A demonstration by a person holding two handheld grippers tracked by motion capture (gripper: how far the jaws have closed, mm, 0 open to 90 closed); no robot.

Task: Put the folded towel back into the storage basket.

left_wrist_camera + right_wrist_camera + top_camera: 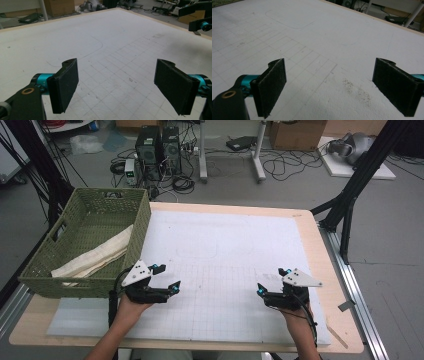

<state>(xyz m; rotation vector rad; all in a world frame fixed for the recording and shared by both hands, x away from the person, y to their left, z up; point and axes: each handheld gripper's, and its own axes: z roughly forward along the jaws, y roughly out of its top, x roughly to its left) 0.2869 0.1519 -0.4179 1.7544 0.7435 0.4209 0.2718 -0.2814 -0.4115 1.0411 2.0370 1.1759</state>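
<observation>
Under both hand-held grippers: gridded white mat (225, 270), no legible writing. Left hand-held gripper (167, 279) spread, empty; right hand-held gripper (270, 281) spread, empty. Beside left: green basket (45, 265) holding cloth (95, 255).

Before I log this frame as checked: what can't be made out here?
- High view: the cloth's near end, hidden by the green basket's front wall.
- High view: left gripper and right gripper pads too small to inspect.
- Right gripper view: dark specks on the mat, unidentifiable.

Lab: floor computers (159, 147), tangled cables (285, 165).
</observation>
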